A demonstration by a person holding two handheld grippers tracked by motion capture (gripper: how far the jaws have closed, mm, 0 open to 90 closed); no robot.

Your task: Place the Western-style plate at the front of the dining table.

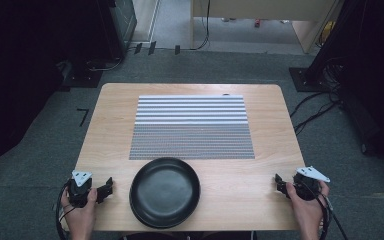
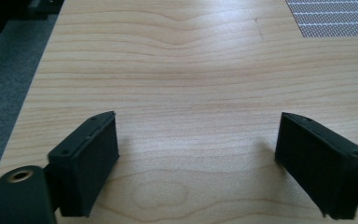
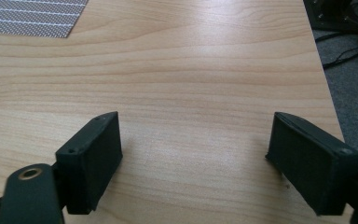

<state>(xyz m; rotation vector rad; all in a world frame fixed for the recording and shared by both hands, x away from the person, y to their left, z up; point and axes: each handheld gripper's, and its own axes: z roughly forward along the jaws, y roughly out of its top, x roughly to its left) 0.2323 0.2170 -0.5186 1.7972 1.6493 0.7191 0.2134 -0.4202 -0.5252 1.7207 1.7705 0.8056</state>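
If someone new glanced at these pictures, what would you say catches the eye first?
Most likely the black plate, sitting empty at the near edge of the wooden table, midway between the two hands. Just behind it lies a grey striped placemat at the table's centre. The left claw and right claw rest open at either side, holding nothing.

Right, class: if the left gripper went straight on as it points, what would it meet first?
Probably nothing: ahead of the left gripper lies bare table, as far as the view shows. The mat sits off to the right.
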